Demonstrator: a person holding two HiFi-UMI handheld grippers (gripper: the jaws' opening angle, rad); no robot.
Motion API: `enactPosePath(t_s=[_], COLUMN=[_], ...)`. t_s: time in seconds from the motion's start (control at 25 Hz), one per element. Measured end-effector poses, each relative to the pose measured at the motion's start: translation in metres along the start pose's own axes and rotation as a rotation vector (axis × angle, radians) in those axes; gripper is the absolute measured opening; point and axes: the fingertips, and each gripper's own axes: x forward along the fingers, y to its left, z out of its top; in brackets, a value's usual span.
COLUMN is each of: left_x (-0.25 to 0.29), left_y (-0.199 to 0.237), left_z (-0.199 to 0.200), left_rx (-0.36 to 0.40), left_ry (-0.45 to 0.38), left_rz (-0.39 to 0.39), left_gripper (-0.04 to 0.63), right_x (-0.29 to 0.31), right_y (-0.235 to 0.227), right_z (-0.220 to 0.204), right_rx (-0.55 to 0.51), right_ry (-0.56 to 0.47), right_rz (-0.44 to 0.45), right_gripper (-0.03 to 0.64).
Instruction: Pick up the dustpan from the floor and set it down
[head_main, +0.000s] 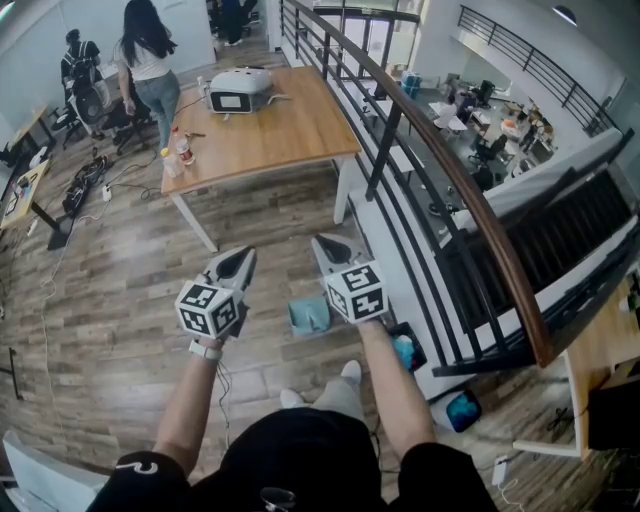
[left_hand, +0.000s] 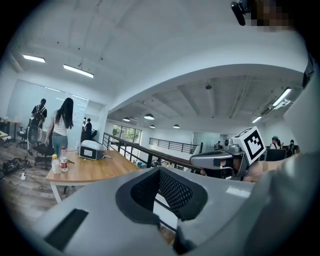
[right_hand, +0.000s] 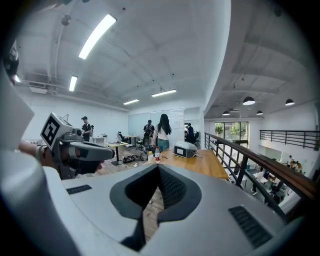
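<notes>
Floor (head_main: 120, 300): wood planks. We stand on them and look steeply down past our own arms.
Railing (head_main: 470, 190): dark bars under a brown handrail run along our right side. Beyond it we see a lower level with desks.
Table (head_main: 290, 130): pale wood on white legs, ahead of us and well beyond the grippers.
Person (head_main: 150, 60): stands by the table's far left corner, back turned to us.
White device (head_main: 240, 90): sits at the table's far end.
Left gripper (head_main: 245, 256): we hold it out roughly level, jaws pressed together with nothing between them.
Right gripper (head_main: 322, 242): we hold it beside the left one with a gap between the two. Its jaws are likewise closed and empty.
Dustpan (head_main: 309, 316): teal, lying on the floor just ahead of our feet. From the head view it shows between the two grippers, and neither touches it.
Bottles (head_main: 183, 150): two small ones at the table's near left edge.
</notes>
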Motion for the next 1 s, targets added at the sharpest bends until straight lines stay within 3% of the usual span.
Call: enactPosePath(t_s=[1.0], left_x=[-0.009], left_y=[0.000], left_z=[-0.001], left_rx=[-0.014], left_ry=[0.000], left_rz=[-0.005], left_gripper=[-0.002], right_x=[-0.003], right_y=[0.005], right_z=[-0.008], right_rx=[-0.030], right_ry=[0.021], right_rz=[-0.007], right_gripper=[-0.005])
